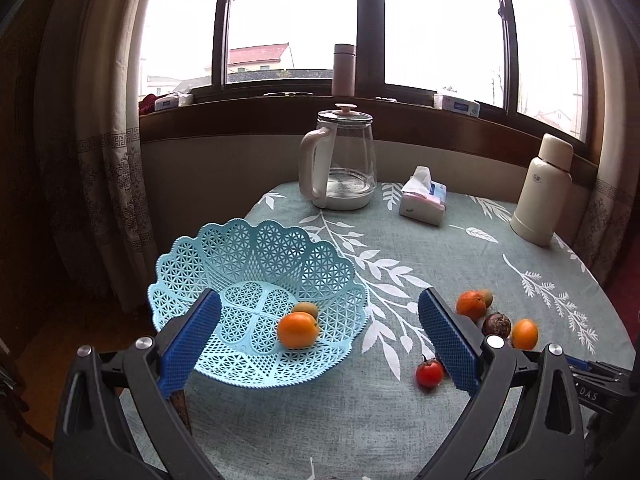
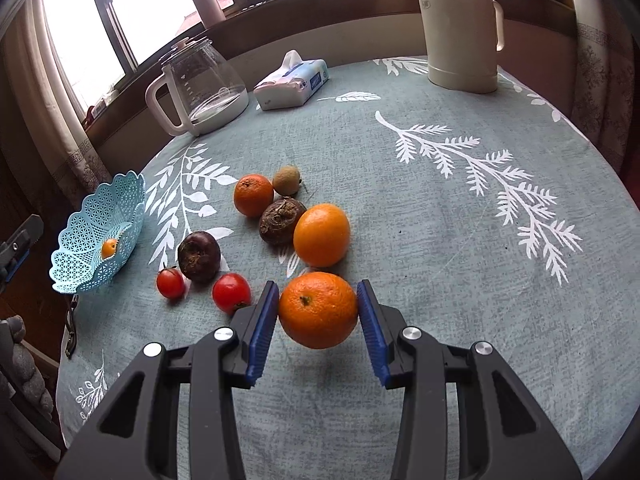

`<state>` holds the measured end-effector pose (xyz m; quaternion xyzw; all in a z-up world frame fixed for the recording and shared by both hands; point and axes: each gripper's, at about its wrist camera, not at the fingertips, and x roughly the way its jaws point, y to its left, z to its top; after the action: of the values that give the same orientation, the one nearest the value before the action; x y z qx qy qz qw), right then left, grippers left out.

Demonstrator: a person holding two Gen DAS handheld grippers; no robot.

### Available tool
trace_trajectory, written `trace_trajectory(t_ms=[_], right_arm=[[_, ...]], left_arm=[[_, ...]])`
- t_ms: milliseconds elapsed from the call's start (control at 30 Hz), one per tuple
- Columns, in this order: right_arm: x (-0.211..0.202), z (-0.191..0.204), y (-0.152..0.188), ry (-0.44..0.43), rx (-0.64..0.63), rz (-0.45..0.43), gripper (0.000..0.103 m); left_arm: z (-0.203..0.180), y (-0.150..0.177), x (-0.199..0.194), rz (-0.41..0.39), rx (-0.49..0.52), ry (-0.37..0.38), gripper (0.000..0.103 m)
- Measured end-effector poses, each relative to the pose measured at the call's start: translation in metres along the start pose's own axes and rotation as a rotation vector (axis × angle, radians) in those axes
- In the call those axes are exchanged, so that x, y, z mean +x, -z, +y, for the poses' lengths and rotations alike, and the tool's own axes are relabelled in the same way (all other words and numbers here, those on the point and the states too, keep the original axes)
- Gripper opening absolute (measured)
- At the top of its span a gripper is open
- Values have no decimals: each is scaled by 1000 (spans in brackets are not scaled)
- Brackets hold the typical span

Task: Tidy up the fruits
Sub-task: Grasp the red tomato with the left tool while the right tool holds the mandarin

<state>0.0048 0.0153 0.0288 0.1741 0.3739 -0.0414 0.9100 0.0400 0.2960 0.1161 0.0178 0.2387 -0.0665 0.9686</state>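
We have the big orange [image 2: 318,310] pinched between the blue pads of our right tongs [image 2: 318,312], raised a little above the counter [image 2: 400,200], its shadow on the cloth below. Just beyond it sits a smooth orange [image 2: 322,235], touching a brown knobbly fruit [image 2: 281,220]; behind those, a smaller tangerine [image 2: 253,194] and a fuzzy kiwi [image 2: 287,180] side by side. To the left of our grip lie a tomato [image 2: 231,293], a darker round fruit [image 2: 199,256] and a second small tomato [image 2: 170,283], crowded close together between us and the basket [image 2: 80,256].

Our left tongs [image 1: 320,338] are spread wide and hold nothing, hovering over the blue lattice basket [image 1: 256,248] at the counter's left edge. Inside it rest an orange fruit [image 1: 298,330] and a kiwi [image 1: 305,310] touching behind it.

Farther back stand a glass kettle [image 1: 340,160], a tissue pack [image 1: 424,198] and a cream thermos [image 1: 542,192], well apart from the fruit.
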Motion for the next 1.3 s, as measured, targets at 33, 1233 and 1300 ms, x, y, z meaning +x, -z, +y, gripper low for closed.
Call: trace_trajectory(t_ms=[33,1233,1300], right_arm=[[-1,-2,-1,-1,5,-2,41],[11,-24,0,-70,57,12,41],[10,-24,-1,-67,57,10,41]], left_arm=[[-5,2,2,9,6,13,100],[-76,56,94,347,90,265,28],[-74,54,92,339,82,269,28]])
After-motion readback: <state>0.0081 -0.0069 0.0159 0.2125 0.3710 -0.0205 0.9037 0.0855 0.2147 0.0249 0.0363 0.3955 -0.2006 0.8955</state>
